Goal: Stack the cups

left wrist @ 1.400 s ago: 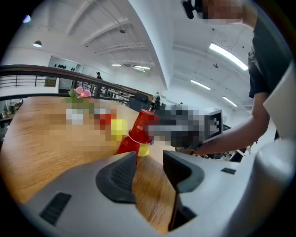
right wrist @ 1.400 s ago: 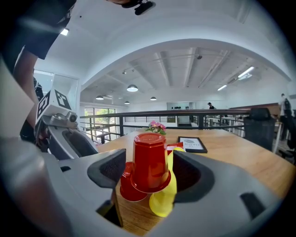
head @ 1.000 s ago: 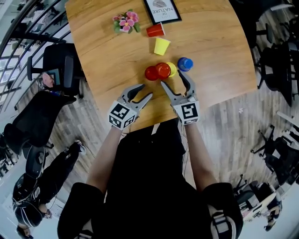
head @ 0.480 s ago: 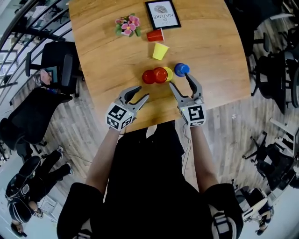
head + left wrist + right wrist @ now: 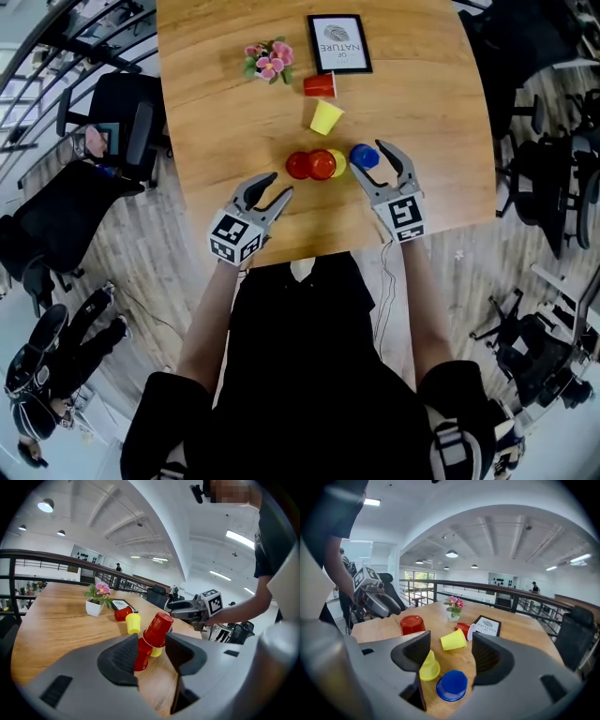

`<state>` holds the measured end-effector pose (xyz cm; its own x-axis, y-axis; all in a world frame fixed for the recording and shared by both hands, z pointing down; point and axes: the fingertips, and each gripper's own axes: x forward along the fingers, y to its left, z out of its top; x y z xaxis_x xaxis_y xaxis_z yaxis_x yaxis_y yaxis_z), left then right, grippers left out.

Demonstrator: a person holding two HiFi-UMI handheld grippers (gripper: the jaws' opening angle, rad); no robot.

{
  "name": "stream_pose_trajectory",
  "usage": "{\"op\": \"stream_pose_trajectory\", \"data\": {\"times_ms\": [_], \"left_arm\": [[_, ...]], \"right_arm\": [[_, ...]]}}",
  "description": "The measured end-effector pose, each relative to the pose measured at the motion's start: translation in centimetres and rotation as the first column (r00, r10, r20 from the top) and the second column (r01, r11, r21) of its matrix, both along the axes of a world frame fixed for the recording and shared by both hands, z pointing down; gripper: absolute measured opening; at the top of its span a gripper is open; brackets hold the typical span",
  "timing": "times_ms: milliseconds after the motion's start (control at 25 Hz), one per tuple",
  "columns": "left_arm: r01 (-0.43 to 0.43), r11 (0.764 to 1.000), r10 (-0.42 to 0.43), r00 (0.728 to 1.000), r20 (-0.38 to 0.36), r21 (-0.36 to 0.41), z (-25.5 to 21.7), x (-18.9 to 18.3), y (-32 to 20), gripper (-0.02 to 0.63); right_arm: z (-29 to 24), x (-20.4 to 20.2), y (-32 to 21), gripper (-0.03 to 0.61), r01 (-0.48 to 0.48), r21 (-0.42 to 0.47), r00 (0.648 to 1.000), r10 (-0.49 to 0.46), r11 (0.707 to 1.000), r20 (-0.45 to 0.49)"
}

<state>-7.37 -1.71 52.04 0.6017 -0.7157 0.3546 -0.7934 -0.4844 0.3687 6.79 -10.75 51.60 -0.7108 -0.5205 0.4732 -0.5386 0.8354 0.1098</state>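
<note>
Stage: early, as I judge it; no neat stack stands anywhere on the desk (image 5: 216, 122)
Near cluster: low red cup (image 5: 299, 165), tilted red cup (image 5: 322, 164), upturned yellow cup (image 5: 338, 161) and blue cup (image 5: 364, 156), side by side in a row
Tilted red cup: in the left gripper view it sits crooked, raised above the low red cup and the upturned yellow cup; a loose nesting at best, and which one carries it I cannot tell
Strays: fallen red cup (image 5: 320, 85) and fallen yellow cup (image 5: 326, 117), both on their sides further up the desk, near the flower pot (image 5: 269, 61) and the framed card (image 5: 339, 42)
Right claw (image 5: 367, 162): spread wide and closing, blue cup between the jaws, pads not yet on it
Left claw (image 5: 279, 185): spread, empty, just short of the low red cup
Left to do: grip the blue cup, straighten the red one, bring in both strays, gather all six
</note>
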Motion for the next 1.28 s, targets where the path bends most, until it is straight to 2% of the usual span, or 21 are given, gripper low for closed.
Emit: {"op": "stream_pose_trajectory", "data": {"times_ms": [200, 400, 520, 720, 840, 920, 1040, 1160, 1280], "left_arm": [[0.080, 0.997, -0.080, 0.997, 0.010, 0.003, -0.5, -0.8, -0.8, 0.199], [0.176, 0.984, -0.176, 0.984, 0.023, 0.009, -0.7, -1.7, -1.4, 0.199], [0.231, 0.973, -0.231, 0.972, 0.030, 0.011, -1.0, -1.9, -1.1, 0.199], [0.298, 0.955, -0.298, 0.954, 0.034, 0.005, -1.0, -2.1, -0.3, 0.199], [0.328, 0.945, -0.328, 0.944, 0.035, 0.001, -1.0, -1.9, 0.3, 0.199], [0.346, 0.938, -0.346, 0.938, 0.034, -0.004, -0.9, -1.8, 0.9, 0.199], [0.371, 0.929, -0.370, 0.928, 0.036, -0.008, -0.7, -1.7, 1.5, 0.199], [0.394, 0.919, -0.393, 0.919, 0.033, -0.013, -0.5, -1.7, 1.9, 0.199], [0.414, 0.910, -0.413, 0.910, 0.031, -0.016, -0.3, -1.6, 2.3, 0.199]], "right_arm": [[0.4, -1.5, -2.6, 0.290, 0.180, 0.000, 0.980, -0.179, 0.984, -0.090], [1.7, -3.2, -4.3, 0.287, 0.377, -0.016, 0.908, -0.373, 0.926, -0.191], [2.6, -3.9, -4.5, 0.287, 0.496, -0.035, 0.836, -0.488, 0.868, -0.249], [4.7, -5.7, -4.3, 0.285, 0.663, -0.098, 0.691, -0.657, 0.742, -0.301], [5.9, -6.3, -4.3, 0.285, 0.750, -0.101, 0.573, -0.718, 0.654, -0.395], [6.8, -6.7, -4.2, 0.287, 0.805, -0.116, 0.474, -0.748, 0.582, -0.464], [8.6, -7.2, -3.8, 0.291, 0.880, -0.160, 0.285, -0.767, 0.447, -0.574], [10.2, -7.4, -3.7, 0.291, 0.924, -0.215, 0.099, -0.738, 0.317, -0.667], [10.8, -7.8, -3.5, 0.282, 0.947, -0.249, -0.051, -0.670, 0.204, -0.741]]}}
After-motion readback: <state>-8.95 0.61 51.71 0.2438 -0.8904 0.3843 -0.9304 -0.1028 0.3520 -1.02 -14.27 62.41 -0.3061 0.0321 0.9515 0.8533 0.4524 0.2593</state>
